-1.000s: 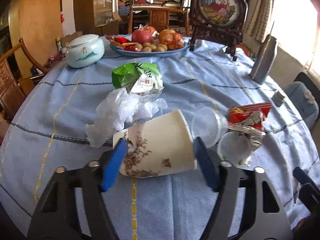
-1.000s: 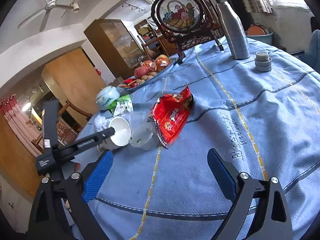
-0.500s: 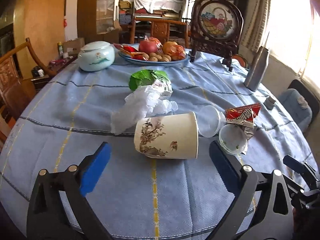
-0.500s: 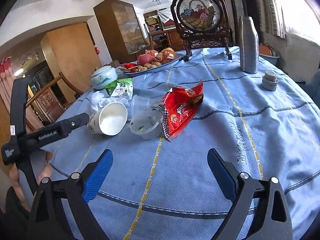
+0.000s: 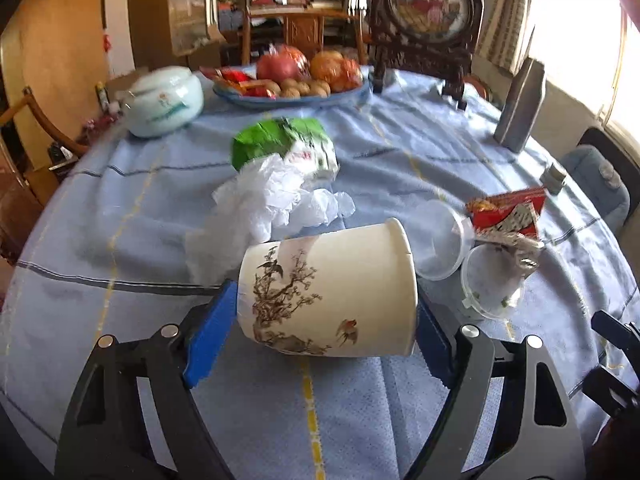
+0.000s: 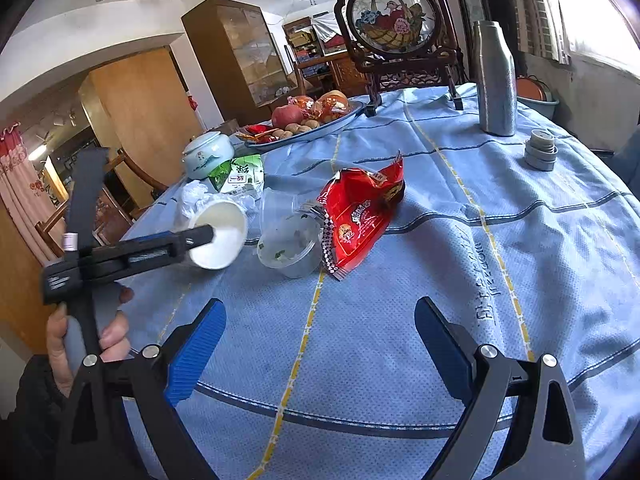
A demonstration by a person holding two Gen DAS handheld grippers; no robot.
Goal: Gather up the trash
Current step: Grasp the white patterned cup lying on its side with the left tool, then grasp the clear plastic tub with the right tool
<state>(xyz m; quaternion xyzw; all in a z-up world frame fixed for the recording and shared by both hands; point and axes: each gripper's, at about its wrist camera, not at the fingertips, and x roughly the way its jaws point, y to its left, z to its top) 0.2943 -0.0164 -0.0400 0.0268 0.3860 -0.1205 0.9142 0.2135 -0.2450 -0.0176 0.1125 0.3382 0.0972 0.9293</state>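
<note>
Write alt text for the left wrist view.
The left gripper closes its blue fingers on a paper cup lying sideways on a blue tablecloth. Behind it lie crumpled plastic, a green packet, clear tubs and a red wrapper.

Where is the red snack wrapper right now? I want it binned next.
The red snack wrapper lies on the blue tablecloth ahead of the right gripper, beside the clear plastic container.
</note>
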